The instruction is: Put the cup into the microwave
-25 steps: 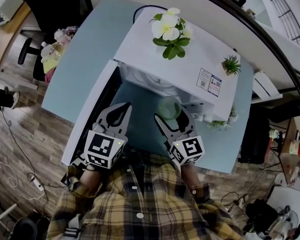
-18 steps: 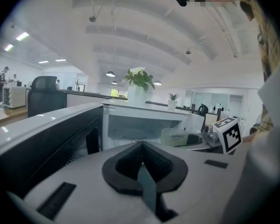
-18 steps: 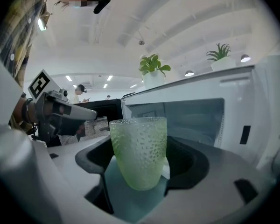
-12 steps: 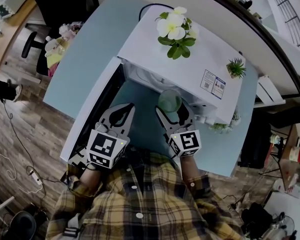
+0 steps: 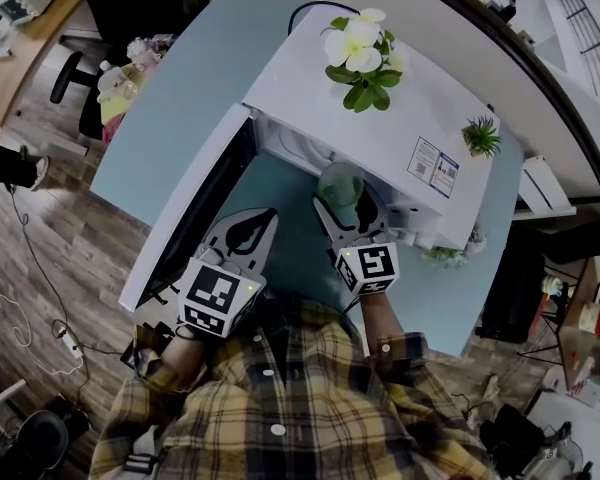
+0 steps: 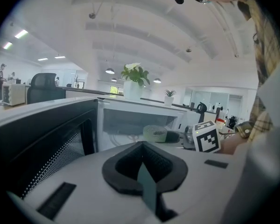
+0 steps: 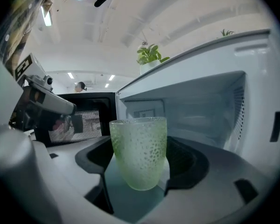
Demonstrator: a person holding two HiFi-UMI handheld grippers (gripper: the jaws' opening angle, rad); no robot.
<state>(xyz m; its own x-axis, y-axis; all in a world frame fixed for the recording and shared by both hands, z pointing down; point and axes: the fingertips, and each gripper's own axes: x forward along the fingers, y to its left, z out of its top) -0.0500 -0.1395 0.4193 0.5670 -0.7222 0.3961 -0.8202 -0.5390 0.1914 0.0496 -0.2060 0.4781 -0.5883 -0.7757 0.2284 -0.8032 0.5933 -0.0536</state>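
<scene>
While the right hand-held gripper (image 5: 346, 216) clamps the pale green dimpled glass cup (image 7: 139, 148) low on its wall, the cup sits upright between the jaws, off any surface, right at the mouth of the white microwave oven (image 5: 380, 128). Dark-windowed microwave door (image 5: 192, 213) swung wide to the person's left; nothing visible inside the cavity (image 7: 200, 108) from the right gripper view. Left hand-held gripper (image 5: 242, 233) closed on nothing, jaws pressed together, parked just beside the door above the light blue tabletop (image 5: 170, 108). Step in hand, as I judge it: carrying the cup in; grasp done, placement not yet. Next move calls for a level push forward over the sill, rim held below the cavity roof, then a gentle lowering to the cavity floor before the jaws part. Shutting the door, if wanted, would likely fall to the left hand-held gripper
</scene>
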